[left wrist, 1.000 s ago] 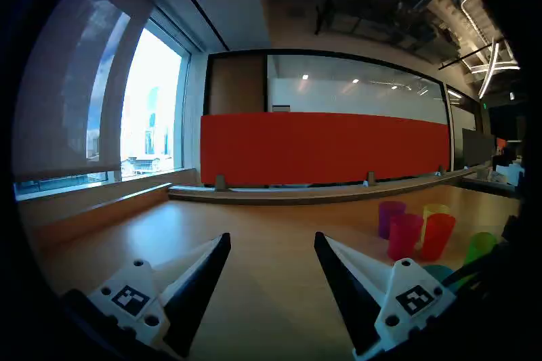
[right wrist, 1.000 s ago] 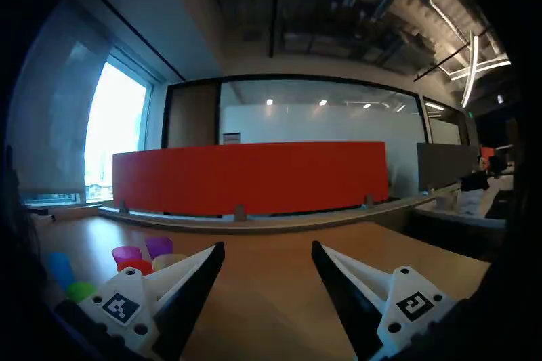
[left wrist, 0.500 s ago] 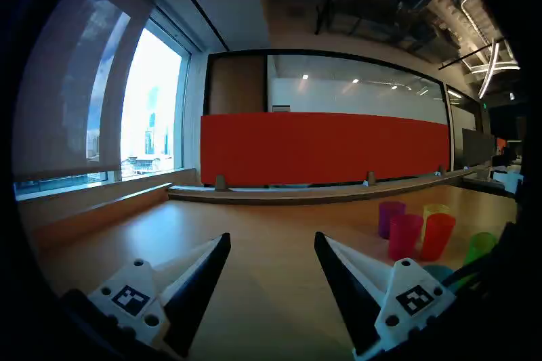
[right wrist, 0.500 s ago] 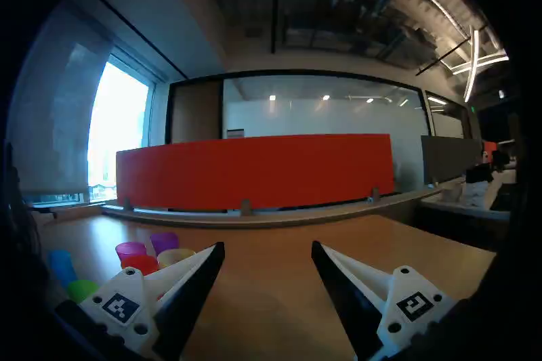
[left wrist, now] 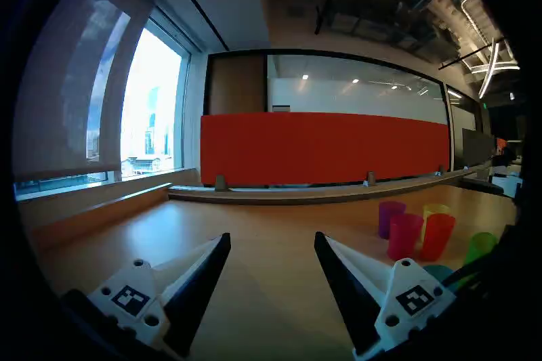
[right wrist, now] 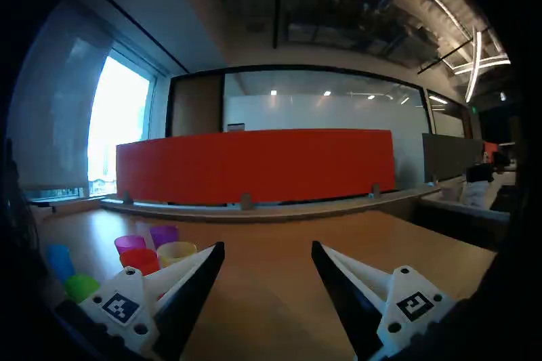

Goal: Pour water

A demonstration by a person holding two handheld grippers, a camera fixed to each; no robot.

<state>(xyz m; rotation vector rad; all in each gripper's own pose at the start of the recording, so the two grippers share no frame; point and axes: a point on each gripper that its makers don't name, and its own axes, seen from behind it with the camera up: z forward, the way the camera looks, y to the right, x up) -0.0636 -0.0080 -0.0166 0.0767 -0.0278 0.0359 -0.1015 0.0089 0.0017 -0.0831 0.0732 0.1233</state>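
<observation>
Since a second ago my right gripper (right wrist: 267, 246) has tipped down a little. The red screen (right wrist: 254, 164) now sits higher in the right gripper view, and the cups (right wrist: 146, 256) show more fully. My left gripper (left wrist: 271, 236) has kept its place, and its view looks the same as before.

Both pairs of jaws are spread wide and pinch nothing. Between each pair I see bare wood of the table (right wrist: 284, 225).

In the right gripper view the cups stand on the table to the left of my left finger (right wrist: 196, 280). The purple cup (right wrist: 163, 234) is farthest back. The pink cup (right wrist: 129, 244) and the yellow cup (right wrist: 176, 250) are a little nearer. The red cup (right wrist: 139, 259) is in front of them, its lower part hidden behind that finger. The blue cup (right wrist: 59, 261) and the green cup (right wrist: 81, 286) stand further left, apart from the other four.

In the left gripper view the same group stands to the right of my right finger (left wrist: 342, 280). Purple (left wrist: 391, 214) and yellow (left wrist: 435, 210) are at the back, with pink (left wrist: 404, 236) and red (left wrist: 438, 236) in front of them. Green (left wrist: 481, 246) is near the edge, and blue (left wrist: 440, 271) is half hidden behind the finger's base. A bright window (left wrist: 149, 117) lies to the left.
</observation>
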